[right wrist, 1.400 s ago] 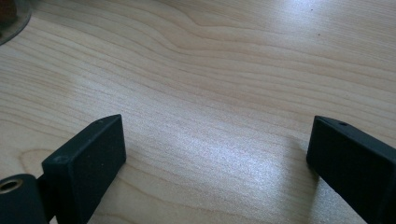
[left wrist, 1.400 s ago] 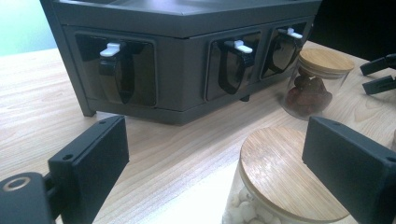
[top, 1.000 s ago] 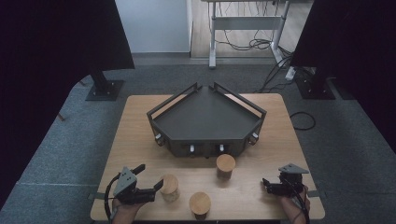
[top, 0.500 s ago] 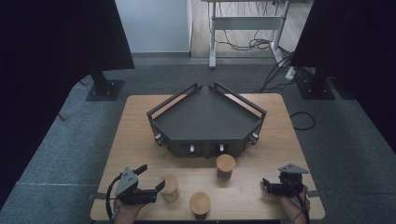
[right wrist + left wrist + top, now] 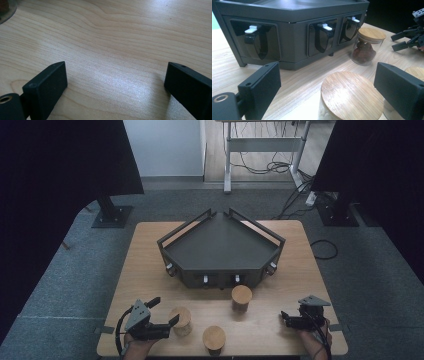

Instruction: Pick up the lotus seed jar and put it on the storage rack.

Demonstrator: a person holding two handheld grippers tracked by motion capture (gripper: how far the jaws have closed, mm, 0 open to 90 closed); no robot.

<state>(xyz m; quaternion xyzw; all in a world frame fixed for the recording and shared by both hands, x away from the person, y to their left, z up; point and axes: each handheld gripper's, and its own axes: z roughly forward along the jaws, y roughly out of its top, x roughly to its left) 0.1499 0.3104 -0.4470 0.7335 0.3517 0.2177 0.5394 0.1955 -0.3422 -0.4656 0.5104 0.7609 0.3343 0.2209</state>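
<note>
left gripper jaws apart, right gripper likewise

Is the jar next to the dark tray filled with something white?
No, in the left gripper view the jar beside the tray holds dark red pieces under its wooden lid.

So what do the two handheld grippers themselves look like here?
Both are black. The left gripper and the right gripper each carry a grey three-cornered plate on top and trail a black cable. Their fingers are flat, blocky black pads with small screw holes.
</note>
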